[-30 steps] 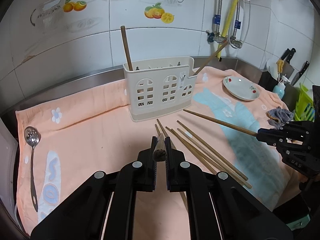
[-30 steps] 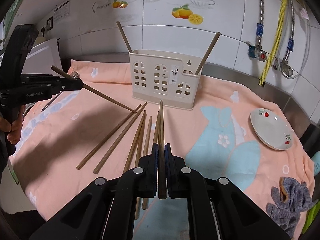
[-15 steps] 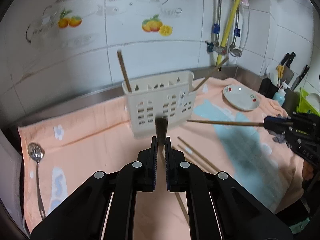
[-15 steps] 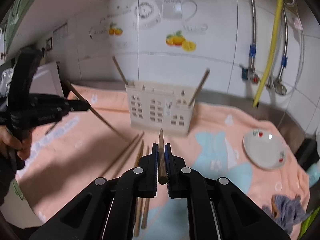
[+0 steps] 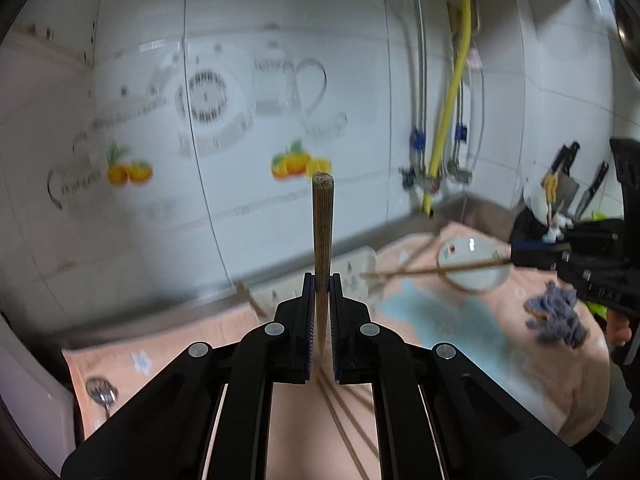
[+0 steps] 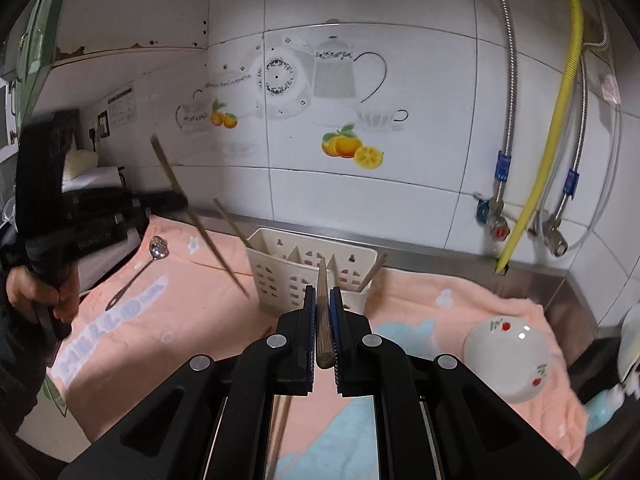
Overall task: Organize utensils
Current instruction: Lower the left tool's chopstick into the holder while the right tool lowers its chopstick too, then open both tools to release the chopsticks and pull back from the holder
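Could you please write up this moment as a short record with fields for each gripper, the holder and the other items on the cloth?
left gripper: shut on a chopstick
right gripper: shut on another chopstick
utensil holder: cream, slotted, by the wall, two chopsticks leaning in it
loose chopsticks: lying on the peach cloth
slotted spoon: left of holder
plate: right of holder

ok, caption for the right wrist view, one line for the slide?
Right tool clamps a wooden chopstick above the cream utensil holder on the peach towel.
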`<state>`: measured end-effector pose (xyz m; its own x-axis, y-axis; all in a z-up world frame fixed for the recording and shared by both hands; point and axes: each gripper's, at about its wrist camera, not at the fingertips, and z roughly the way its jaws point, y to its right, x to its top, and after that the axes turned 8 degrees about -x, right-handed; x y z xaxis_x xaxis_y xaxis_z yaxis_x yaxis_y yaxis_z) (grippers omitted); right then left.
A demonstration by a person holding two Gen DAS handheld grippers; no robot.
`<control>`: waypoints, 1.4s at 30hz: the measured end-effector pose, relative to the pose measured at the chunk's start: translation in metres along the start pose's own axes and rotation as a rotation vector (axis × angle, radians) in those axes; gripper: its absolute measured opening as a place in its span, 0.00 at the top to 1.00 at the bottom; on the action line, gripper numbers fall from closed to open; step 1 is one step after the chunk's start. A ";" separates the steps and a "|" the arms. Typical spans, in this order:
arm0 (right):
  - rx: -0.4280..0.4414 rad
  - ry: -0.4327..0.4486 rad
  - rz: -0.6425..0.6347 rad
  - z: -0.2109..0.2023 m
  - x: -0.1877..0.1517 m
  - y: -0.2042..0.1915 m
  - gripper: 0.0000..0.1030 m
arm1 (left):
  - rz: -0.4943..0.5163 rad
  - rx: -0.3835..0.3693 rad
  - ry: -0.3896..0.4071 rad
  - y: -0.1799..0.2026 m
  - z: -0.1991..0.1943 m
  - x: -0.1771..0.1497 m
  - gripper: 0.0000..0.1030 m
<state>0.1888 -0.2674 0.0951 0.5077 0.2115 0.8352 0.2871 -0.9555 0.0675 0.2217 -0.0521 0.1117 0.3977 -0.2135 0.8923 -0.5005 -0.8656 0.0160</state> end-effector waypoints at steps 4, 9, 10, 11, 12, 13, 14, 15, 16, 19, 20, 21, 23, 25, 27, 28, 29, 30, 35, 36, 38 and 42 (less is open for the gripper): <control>-0.033 -0.033 -0.053 0.008 0.016 0.003 0.93 | 0.022 0.048 0.048 -0.005 0.001 0.025 0.94; -0.035 -0.109 -0.103 0.026 0.028 0.005 0.93 | 0.024 0.096 0.053 -0.018 0.018 0.039 0.94; -0.036 -0.122 -0.109 0.029 0.030 0.005 0.93 | 0.020 0.099 0.046 -0.020 0.022 0.039 0.94; -0.036 -0.141 -0.120 0.033 0.032 0.005 0.93 | 0.017 0.104 0.035 -0.023 0.027 0.038 0.94; -0.035 -0.155 -0.126 0.036 0.033 0.005 0.93 | 0.009 0.110 0.021 -0.027 0.033 0.036 0.94; -0.031 -0.176 -0.132 0.041 0.035 0.005 0.93 | -0.001 0.108 0.009 -0.031 0.039 0.035 0.94; -0.029 -0.193 -0.136 0.045 0.036 0.006 0.93 | -0.012 0.106 0.001 -0.035 0.043 0.033 0.94; -0.027 -0.209 -0.138 0.050 0.038 0.006 0.93 | -0.027 0.105 -0.010 -0.039 0.047 0.030 0.94; -0.019 -0.230 -0.143 0.055 0.039 0.006 0.93 | -0.041 0.100 -0.019 -0.043 0.051 0.028 0.94; -0.004 -0.277 -0.146 0.069 0.043 0.007 0.93 | -0.069 0.089 -0.038 -0.050 0.059 0.021 0.94; 0.004 -0.297 -0.147 0.076 0.044 0.007 0.93 | -0.068 0.088 -0.043 -0.051 0.061 0.020 0.94; 0.003 -0.305 -0.145 0.079 0.046 0.008 0.93 | -0.068 0.089 -0.045 -0.051 0.062 0.019 0.94; 0.013 -0.330 -0.143 0.088 0.049 0.008 0.93 | -0.067 0.082 -0.048 -0.051 0.064 0.018 0.94; 0.007 -0.340 -0.130 0.098 0.055 0.011 0.93 | -0.066 0.081 -0.048 -0.051 0.065 0.018 0.94; 0.013 -0.347 -0.107 0.105 0.059 0.014 0.93 | -0.069 0.071 -0.049 -0.050 0.066 0.018 0.94; 0.016 -0.350 -0.097 0.109 0.061 0.016 0.93 | -0.069 0.074 -0.048 -0.050 0.066 0.018 0.93; 0.018 -0.349 -0.082 0.113 0.063 0.018 0.93 | -0.068 0.072 -0.048 -0.049 0.066 0.017 0.93; 0.014 -0.346 -0.071 0.115 0.065 0.019 0.93 | -0.068 0.068 -0.047 -0.049 0.066 0.017 0.93; 0.022 -0.299 -0.008 0.114 0.070 0.029 0.89 | -0.064 0.060 -0.040 -0.044 0.059 0.014 0.91; 0.025 -0.288 0.002 0.112 0.070 0.031 0.85 | -0.062 0.060 -0.037 -0.043 0.056 0.014 0.91; 0.008 -0.258 -0.002 0.104 0.068 0.031 0.84 | -0.059 0.060 -0.029 -0.040 0.050 0.012 0.88; 0.017 -0.205 0.012 0.083 0.057 0.029 0.76 | -0.059 0.062 -0.031 -0.033 0.038 0.001 0.77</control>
<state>0.2934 -0.2662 0.0994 0.6651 0.2395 0.7073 0.2930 -0.9549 0.0478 0.2680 -0.0406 0.0946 0.4492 -0.1739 0.8764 -0.4273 -0.9032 0.0398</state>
